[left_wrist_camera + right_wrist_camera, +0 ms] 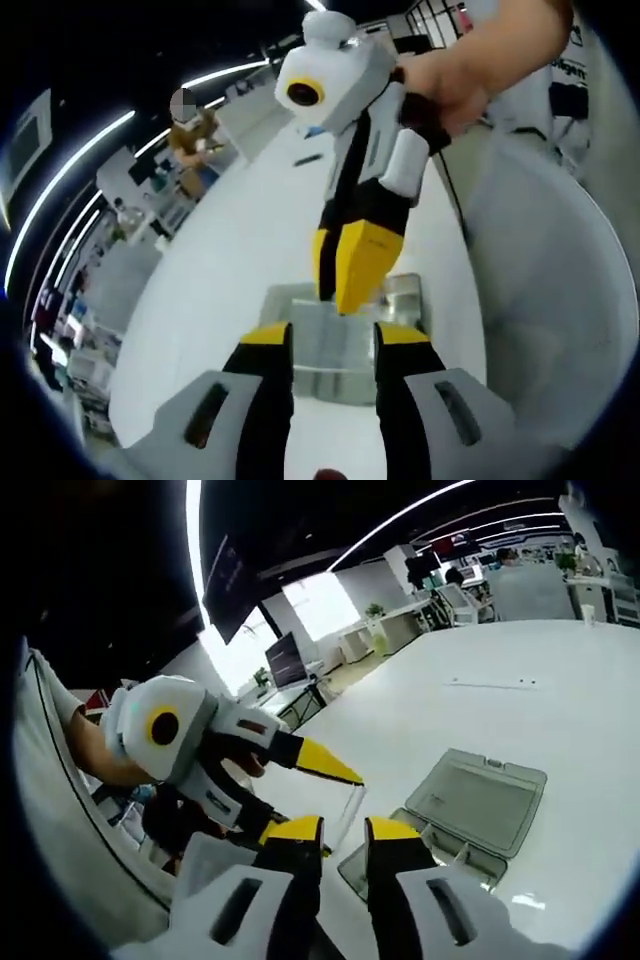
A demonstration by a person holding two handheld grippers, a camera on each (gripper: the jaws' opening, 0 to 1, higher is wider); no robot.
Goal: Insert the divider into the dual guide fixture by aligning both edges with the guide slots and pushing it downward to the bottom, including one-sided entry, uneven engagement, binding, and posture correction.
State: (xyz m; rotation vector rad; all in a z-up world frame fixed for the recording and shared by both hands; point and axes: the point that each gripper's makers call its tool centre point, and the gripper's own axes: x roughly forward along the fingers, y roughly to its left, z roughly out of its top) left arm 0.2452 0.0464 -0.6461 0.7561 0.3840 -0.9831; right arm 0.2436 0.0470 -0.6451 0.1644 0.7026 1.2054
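Observation:
The dual guide fixture (330, 352) is a clear plastic tray on the white table (240, 250), just beyond my left gripper (333, 338), whose jaws stand apart with nothing between them. My right gripper (340, 290) comes down from above in a person's hand (455, 75), its yellow tips close together over the fixture. In the right gripper view the thin clear divider (349, 815) stands on edge between the jaws of my right gripper (343, 832). The left gripper's yellow tip (328, 764) points at the divider's top edge. The fixture (478, 802) lies to the right, partly hidden.
The white table (470, 700) stretches far ahead. A person's sleeve and arm (85, 750) are on the left behind the left gripper. Desks, monitors (285, 660) and chairs stand beyond the table's far edge, with a person (190, 140) in the background.

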